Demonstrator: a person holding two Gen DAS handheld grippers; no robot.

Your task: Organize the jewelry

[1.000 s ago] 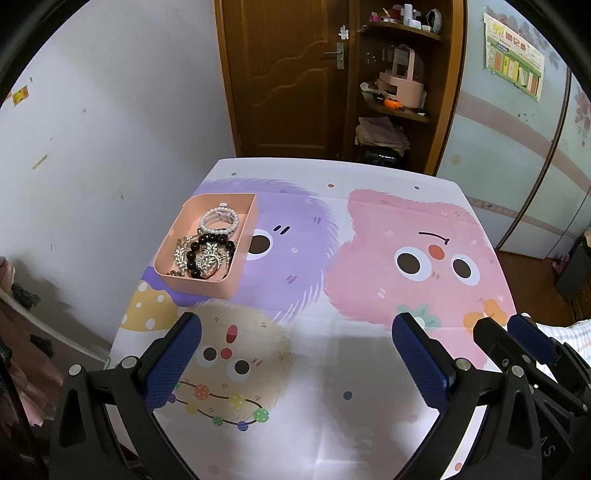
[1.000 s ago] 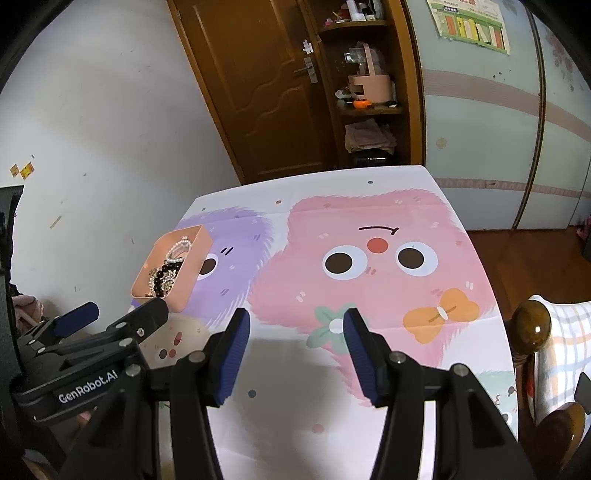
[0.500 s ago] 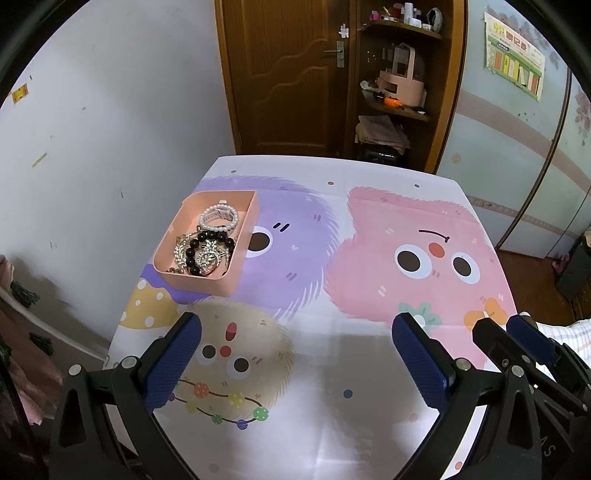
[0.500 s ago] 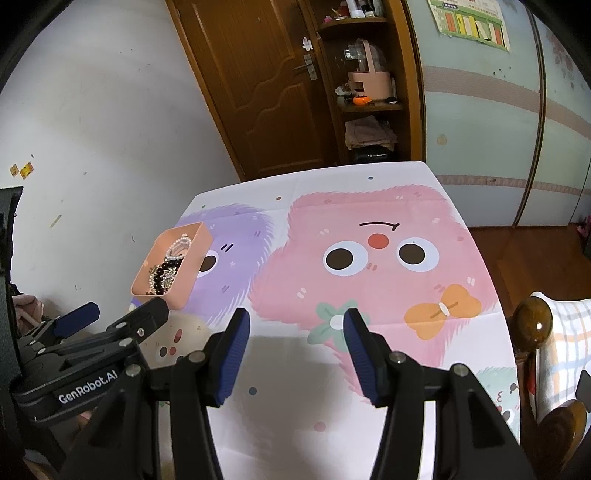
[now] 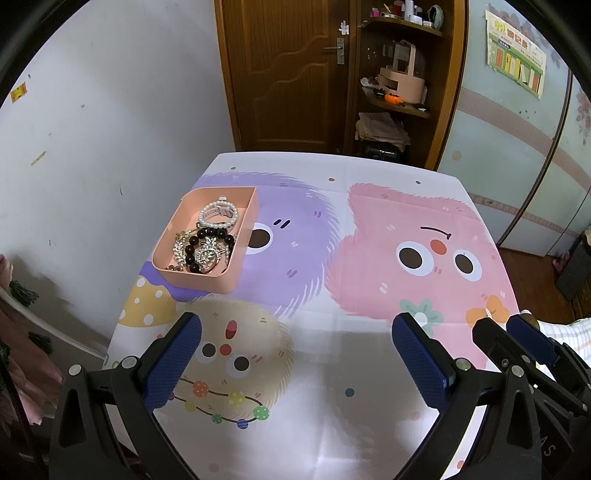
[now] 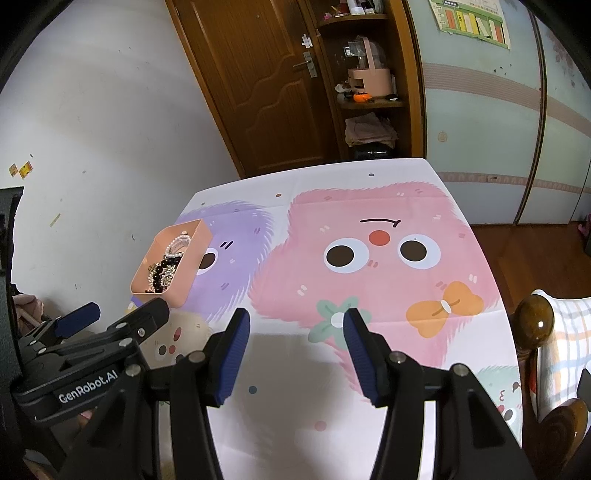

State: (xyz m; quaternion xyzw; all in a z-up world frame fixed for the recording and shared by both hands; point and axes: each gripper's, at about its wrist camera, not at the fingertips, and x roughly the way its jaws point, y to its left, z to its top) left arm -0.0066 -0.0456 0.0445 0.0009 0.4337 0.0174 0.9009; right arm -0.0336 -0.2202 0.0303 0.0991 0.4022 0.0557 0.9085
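Place: a home, a lived-in room
Door: wooden door (image 5: 284, 70) with a lever handle
Shelves: corner shelf (image 5: 399, 74) with folded clothes, bottles, a pink caddy
Table: cartoon-monster tablecloth (image 5: 369, 258)
Wall: pastel wardrobe (image 6: 480, 110) with a poster (image 6: 472, 20)

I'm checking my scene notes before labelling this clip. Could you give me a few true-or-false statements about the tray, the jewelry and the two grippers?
1. The pink tray holds a pearl bracelet and a dark bead bracelet. True.
2. The left gripper is shut on a bracelet. False: it is open and holds nothing.
3. The tray sits on the tablecloth's pink monster. False: it sits at the purple monster's left edge.
4. The right gripper is open and holds nothing. True.
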